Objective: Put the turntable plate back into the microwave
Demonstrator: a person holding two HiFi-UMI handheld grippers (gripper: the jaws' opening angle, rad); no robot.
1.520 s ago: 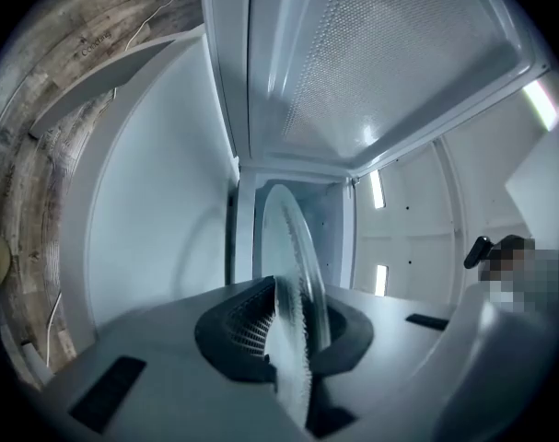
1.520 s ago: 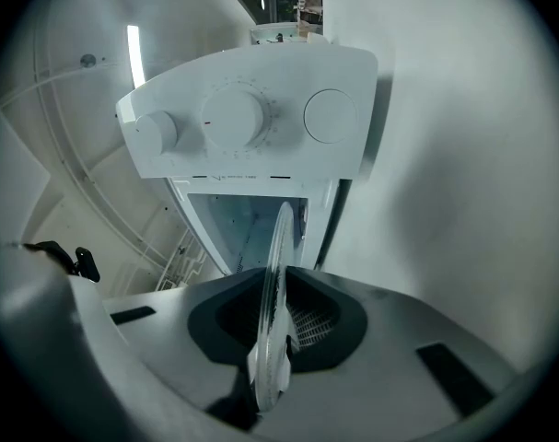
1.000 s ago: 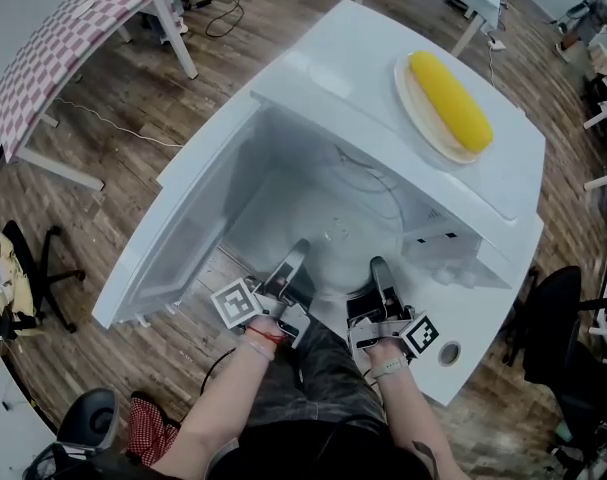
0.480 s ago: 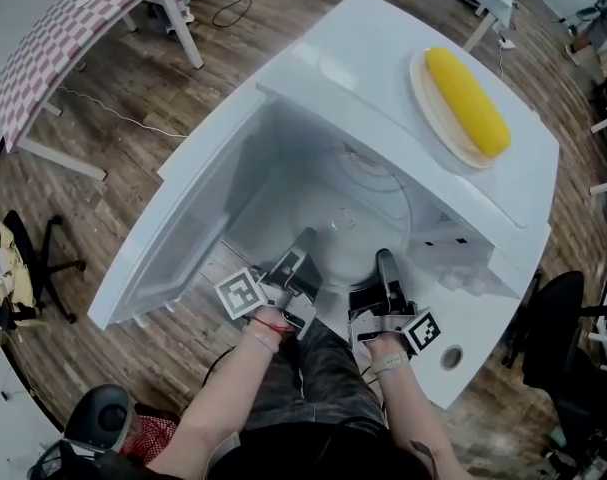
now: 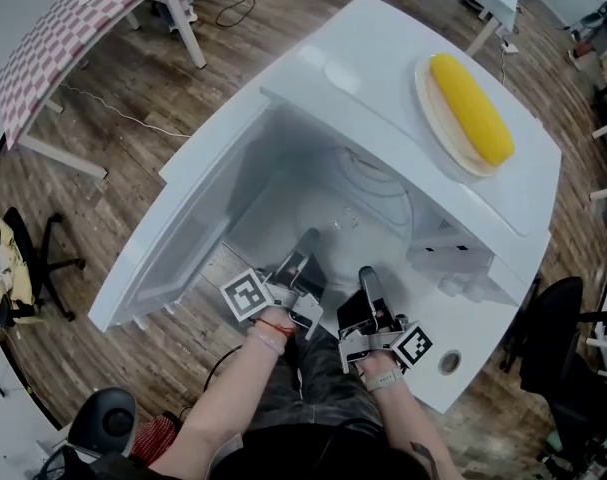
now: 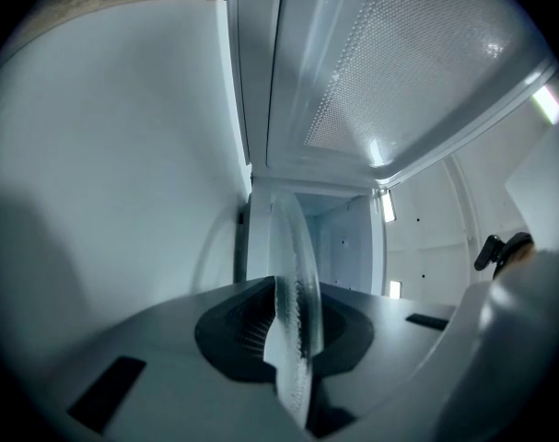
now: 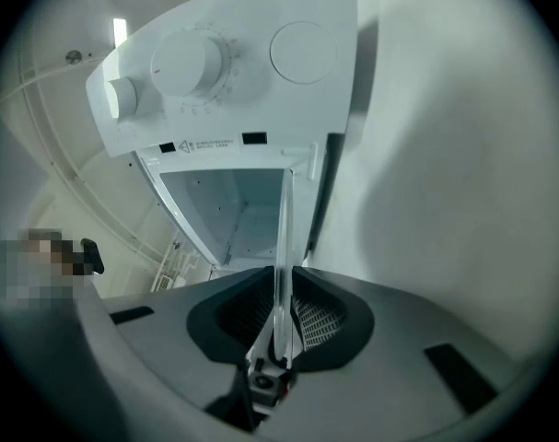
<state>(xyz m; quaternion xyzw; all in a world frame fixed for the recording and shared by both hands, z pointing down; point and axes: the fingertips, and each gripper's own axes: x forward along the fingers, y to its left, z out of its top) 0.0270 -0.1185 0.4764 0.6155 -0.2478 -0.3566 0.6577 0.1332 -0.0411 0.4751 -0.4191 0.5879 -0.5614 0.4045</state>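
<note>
We see the open microwave (image 5: 383,78) with the glass turntable plate (image 5: 363,203) reaching into its cavity. On its top, a dish (image 5: 438,128) carries corn (image 5: 470,108). Our left gripper (image 5: 303,251) clamps the glass's near rim, and our right gripper (image 5: 367,284) pinches it too.

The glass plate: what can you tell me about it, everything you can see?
The plate is a clear, round glass disc with a textured rim and a small hub at its centre. It lies roughly level, partly inside the open microwave. The left tongs and right tongs are each shut on its near rim, side by side. Whether it rests on the microwave's floor cannot be told.
</note>
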